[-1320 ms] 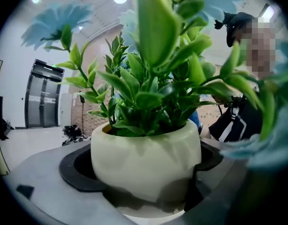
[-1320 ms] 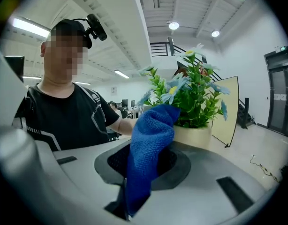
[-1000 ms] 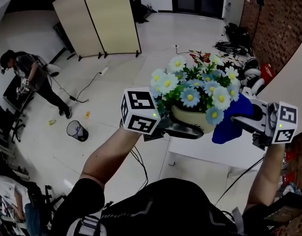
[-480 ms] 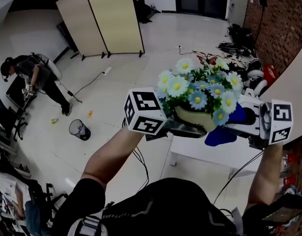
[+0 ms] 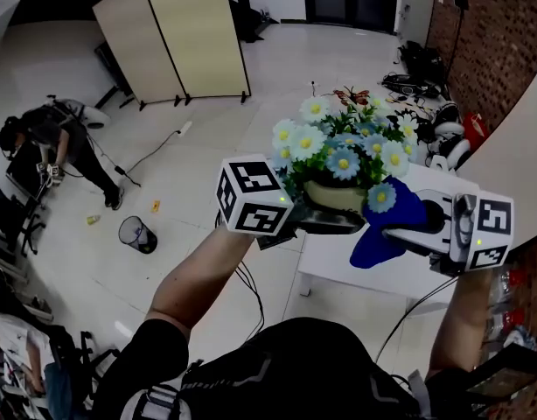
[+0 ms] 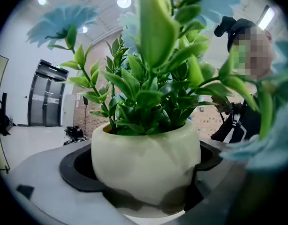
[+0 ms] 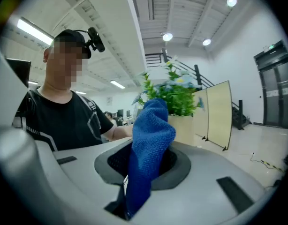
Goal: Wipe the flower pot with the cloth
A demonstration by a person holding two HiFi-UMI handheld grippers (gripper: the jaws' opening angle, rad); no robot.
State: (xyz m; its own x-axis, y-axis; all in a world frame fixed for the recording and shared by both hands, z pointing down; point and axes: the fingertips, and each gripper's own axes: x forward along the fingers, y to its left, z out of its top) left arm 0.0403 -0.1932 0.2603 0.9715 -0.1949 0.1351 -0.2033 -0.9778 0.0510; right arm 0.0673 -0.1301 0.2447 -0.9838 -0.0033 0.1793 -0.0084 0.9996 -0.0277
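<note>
left gripper (image 5: 325, 226) clamps the cream flower pot (image 6: 146, 158) low round its belly, mid-air. right gripper (image 5: 415, 226) pinches the soft blue cloth (image 7: 148, 144) beside it. the pot looks smooth, slippery and breakable: a low grip suits it.

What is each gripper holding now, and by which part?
The left gripper holds the pot by its lower sides, one jaw on each. The right gripper holds the blue cloth by its lower end; its upper part stands free.

No legible text, no labels or brands, no numbers or signs
</note>
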